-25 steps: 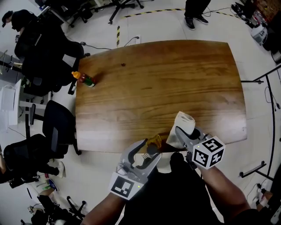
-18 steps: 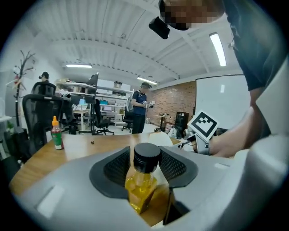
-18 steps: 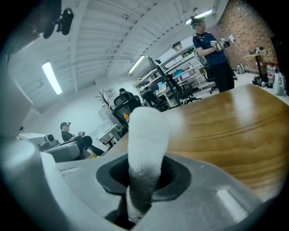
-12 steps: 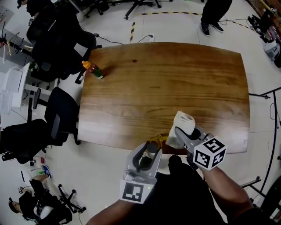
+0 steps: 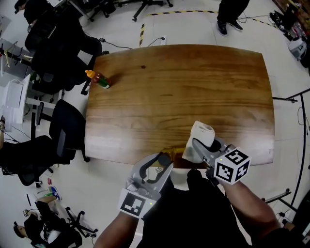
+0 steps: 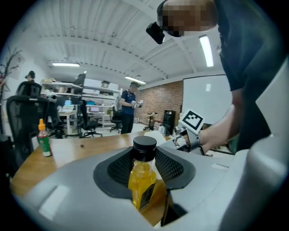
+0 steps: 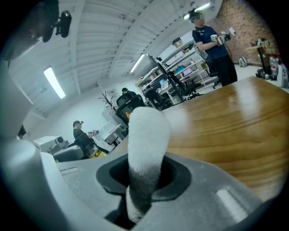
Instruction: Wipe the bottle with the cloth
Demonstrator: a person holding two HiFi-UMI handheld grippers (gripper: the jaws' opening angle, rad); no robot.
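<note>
A small bottle (image 5: 168, 156) of yellow liquid with a black cap stands at the near edge of the wooden table (image 5: 193, 82). My left gripper (image 5: 161, 164) has it between its jaws, which have just been closing. In the left gripper view the bottle (image 6: 143, 173) still shows table beside it, so the pads do not grip. Just right of it, my right gripper (image 5: 203, 146) is shut on a rolled white cloth (image 5: 201, 134). The cloth (image 7: 146, 135) sticks up from between those jaws.
A second bottle (image 5: 98, 79) with an orange cap lies at the table's far left corner. Black office chairs (image 5: 63, 135) crowd the left side. A person (image 5: 232, 12) stands beyond the far edge. My arms reach over the near edge.
The left gripper's jaws have drawn closer around the yellow bottle. The right gripper and its cloth have stayed put. The head view has shifted slightly.
</note>
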